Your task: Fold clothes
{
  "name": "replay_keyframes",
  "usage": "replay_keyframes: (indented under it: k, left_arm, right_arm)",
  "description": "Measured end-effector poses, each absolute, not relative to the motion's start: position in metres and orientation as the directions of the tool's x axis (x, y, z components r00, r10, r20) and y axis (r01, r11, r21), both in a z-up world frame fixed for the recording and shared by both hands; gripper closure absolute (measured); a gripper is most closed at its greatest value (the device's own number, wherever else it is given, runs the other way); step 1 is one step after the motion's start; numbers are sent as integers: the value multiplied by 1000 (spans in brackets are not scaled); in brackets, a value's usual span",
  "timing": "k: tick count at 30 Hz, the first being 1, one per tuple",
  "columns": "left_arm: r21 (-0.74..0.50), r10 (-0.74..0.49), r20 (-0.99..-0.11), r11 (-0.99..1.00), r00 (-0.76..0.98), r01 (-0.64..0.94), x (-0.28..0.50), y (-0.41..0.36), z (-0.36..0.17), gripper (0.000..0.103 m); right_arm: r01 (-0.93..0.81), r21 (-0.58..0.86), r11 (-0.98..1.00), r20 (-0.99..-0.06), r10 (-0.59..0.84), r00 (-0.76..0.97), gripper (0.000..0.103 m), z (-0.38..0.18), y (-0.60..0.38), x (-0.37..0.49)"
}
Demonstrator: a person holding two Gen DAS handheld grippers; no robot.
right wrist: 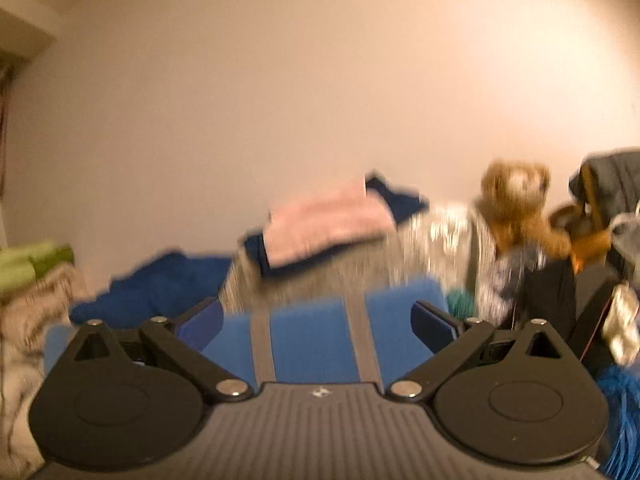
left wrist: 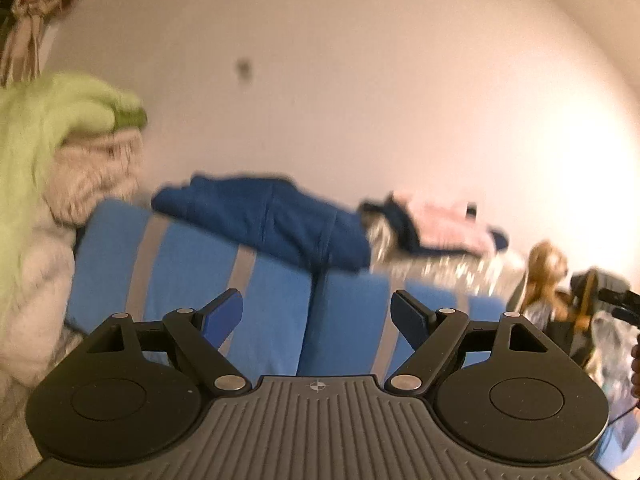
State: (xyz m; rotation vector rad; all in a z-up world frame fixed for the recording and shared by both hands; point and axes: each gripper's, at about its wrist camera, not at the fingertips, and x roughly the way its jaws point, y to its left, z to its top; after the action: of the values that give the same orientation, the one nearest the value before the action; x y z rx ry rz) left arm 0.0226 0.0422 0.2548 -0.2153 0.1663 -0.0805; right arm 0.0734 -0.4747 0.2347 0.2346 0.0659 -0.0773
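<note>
Both grippers raised with jaws apart over a blue, grey-striped bed cover (left wrist: 192, 272), against a plain wall (left wrist: 360, 80).

Taking the bed cover as landmark: a dark blue garment (left wrist: 272, 220) lies crumpled on its far edge; beyond it, a folded pink garment (right wrist: 328, 220) rests on a navy one over a speckled grey blanket (right wrist: 436, 236). Left of the cover stands a pile of cream and green fabric (left wrist: 60, 152); to its right sits a brown teddy bear (right wrist: 516, 200). Left gripper (left wrist: 316, 312) and right gripper (right wrist: 316, 320) hang above the cover's near part, fingers spread, holding nothing. Frames are motion-blurred.
</note>
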Motion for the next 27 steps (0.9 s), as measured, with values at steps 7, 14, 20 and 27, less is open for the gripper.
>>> replay_keyframes:
  k: [7, 14, 20, 27]
  left_arm:
    - [-176, -111, -67, 980, 992, 98, -39, 52, 302, 21]
    - [-113, -95, -123, 990, 988, 82, -91, 68, 299, 21]
    - [-80, -66, -204, 996, 977, 50, -126, 83, 284, 21]
    - [-174, -114, -352, 983, 929, 54, -119, 76, 214, 21]
  right_arm:
    - [-32, 227, 973, 53, 21, 998, 0, 314, -488, -3]
    - [-94, 174, 980, 7, 94, 996, 0, 338, -488, -73]
    - [-59, 91, 994, -149, 73, 986, 0, 298, -471, -96]
    - [-37, -12, 999, -317, 32, 948, 0, 218, -441, -98]
